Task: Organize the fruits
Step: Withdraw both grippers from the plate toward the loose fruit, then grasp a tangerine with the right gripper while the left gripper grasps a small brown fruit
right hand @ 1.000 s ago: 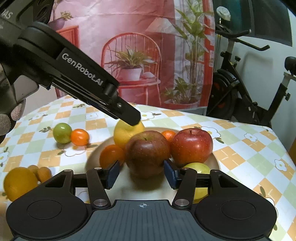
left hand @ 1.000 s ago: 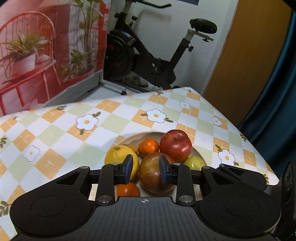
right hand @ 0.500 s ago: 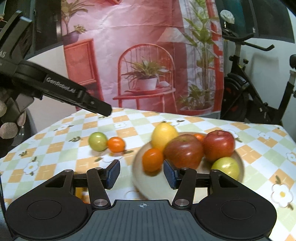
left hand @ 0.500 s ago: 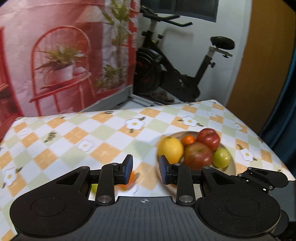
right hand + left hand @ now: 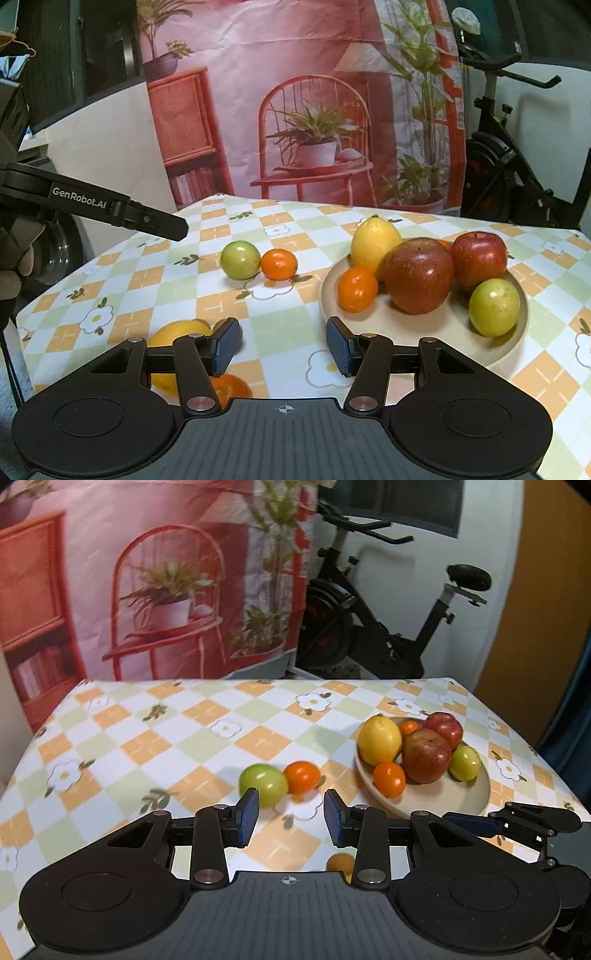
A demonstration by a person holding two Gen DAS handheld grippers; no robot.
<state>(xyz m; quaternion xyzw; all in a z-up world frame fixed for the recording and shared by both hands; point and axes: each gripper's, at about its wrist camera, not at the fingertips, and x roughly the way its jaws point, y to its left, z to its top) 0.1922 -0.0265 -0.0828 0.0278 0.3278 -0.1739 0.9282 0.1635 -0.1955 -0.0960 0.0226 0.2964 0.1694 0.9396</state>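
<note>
A checked, flowered tablecloth (image 5: 155, 738) covers the table. Left of the fruit plate (image 5: 476, 801), a green apple (image 5: 263, 783) touches a tangerine (image 5: 302, 776). Your left gripper (image 5: 290, 818), empty, is opening just before them; centre one fruit between the pads. Your right gripper (image 5: 282, 347) hangs part-open, empty.

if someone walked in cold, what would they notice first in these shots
Probably the cream plate at right, heaped with two red apples, a lemon, a small orange and a green fruit. Next, the loose green fruit and orange side by side on the checked tablecloth left of it. Neither gripper holds anything, and the left gripper is opening.
</note>
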